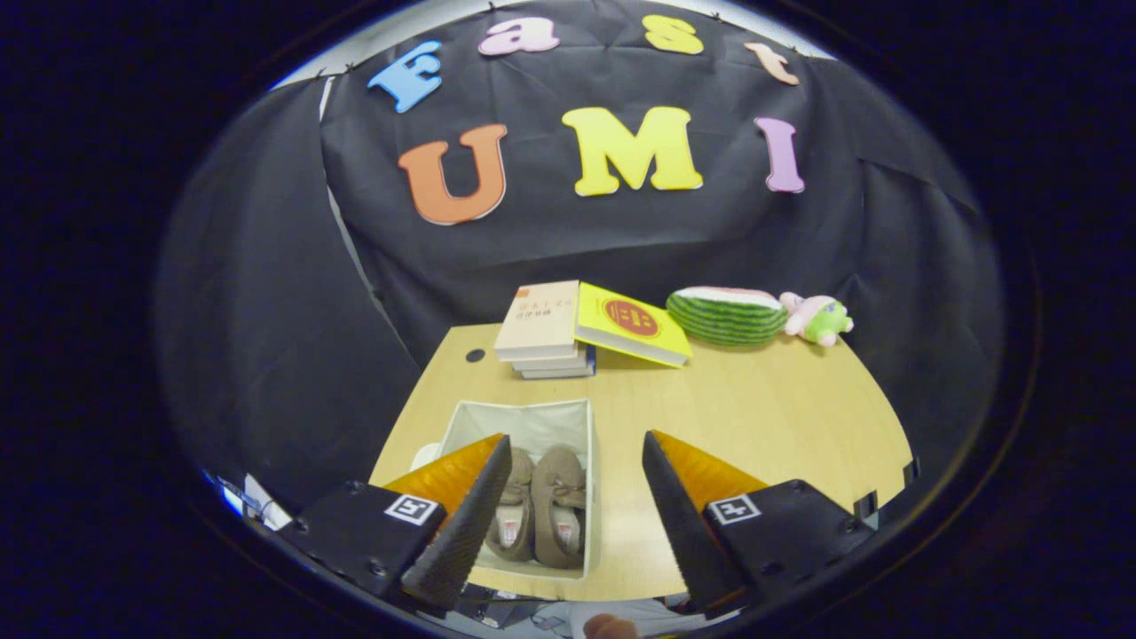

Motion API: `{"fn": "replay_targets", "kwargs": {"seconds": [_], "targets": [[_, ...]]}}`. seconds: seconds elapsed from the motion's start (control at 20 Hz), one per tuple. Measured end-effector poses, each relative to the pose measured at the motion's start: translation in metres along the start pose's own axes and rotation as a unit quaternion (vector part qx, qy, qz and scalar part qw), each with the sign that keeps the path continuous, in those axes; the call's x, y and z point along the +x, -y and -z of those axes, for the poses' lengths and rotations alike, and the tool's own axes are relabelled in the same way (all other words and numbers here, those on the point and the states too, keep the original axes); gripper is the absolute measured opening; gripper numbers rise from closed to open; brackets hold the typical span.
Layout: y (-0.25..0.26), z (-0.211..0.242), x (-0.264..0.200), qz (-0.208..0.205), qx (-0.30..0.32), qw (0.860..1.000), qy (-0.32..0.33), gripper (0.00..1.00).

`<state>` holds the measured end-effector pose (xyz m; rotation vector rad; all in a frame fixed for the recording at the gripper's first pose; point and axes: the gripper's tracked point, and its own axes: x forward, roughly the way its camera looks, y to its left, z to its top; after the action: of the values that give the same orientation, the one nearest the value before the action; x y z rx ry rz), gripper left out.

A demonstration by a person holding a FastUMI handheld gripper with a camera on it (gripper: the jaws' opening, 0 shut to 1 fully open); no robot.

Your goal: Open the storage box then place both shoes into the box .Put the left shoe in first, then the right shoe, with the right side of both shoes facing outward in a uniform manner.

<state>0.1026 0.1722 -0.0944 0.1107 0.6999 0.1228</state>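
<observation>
A white fabric storage box [532, 419] stands open on the wooden table [763, 417], near its front edge. Two brown slipper-like shoes lie side by side inside it: the left one [513, 515] and the right one [559, 506], toes pointing away from me. My gripper [577, 506] hovers above the table's front edge, open wide with nothing between its fingers. The left finger [466, 524] overlaps the box's left wall and hides part of it. The right finger [683, 524] is over bare table to the right of the box.
A stack of books [546, 328] stands beyond the box, with a yellow book [630, 324] leaning on it. A watermelon-slice plush [726, 315] and a small pink-and-green plush toy [818, 318] lie at the back right. A person's fingertip [611, 627] shows below the fingers.
</observation>
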Motion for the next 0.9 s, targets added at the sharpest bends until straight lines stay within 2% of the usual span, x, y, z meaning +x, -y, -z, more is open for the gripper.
{"fn": "replay_targets", "kwargs": {"seconds": [0.05, 0.3, 0.45, 0.7, 0.9], "targets": [[0.004, -0.007, -0.009, 0.003, -0.006, 1.000, 0.017, 1.00], [0.029, -0.040, -0.062, 0.018, -0.031, 0.994, 0.107, 1.00], [0.052, -0.054, -0.096, 0.020, -0.020, 0.988, 0.153, 1.00], [0.092, -0.069, -0.133, 0.039, -0.003, 0.976, 0.214, 1.00], [0.100, -0.065, -0.154, 0.036, -0.008, 0.970, 0.239, 1.00]]}}
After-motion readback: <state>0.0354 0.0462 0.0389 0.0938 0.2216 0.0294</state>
